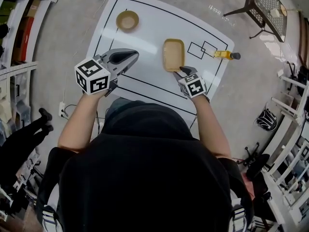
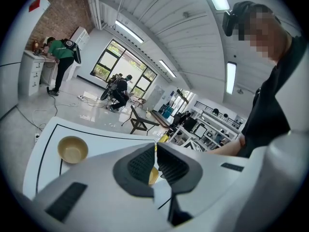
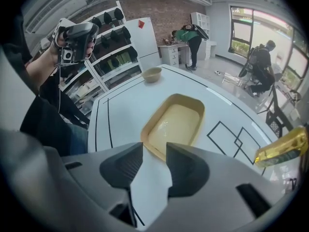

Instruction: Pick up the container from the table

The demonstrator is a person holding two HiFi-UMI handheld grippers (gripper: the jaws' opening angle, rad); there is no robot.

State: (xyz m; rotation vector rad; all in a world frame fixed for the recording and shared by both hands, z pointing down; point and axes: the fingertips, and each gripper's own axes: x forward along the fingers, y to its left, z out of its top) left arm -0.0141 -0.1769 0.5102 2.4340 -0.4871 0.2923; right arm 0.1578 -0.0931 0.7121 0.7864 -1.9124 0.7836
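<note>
A tan rectangular container lies empty in the middle of the white table. My right gripper hovers just above the container's near short rim, pointing steeply down. In the right gripper view its jaws stand open, with nothing between them and the container directly beyond the tips. My left gripper is held up over the table's left part, well away from the container. Its jaws are shut on nothing, and a sliver of the container shows below them.
A round tan bowl sits at the table's far left corner. A yellow oil bottle lies at the right edge, beside black outlined squares. Storage shelves line the left side, and a black chair stands far right.
</note>
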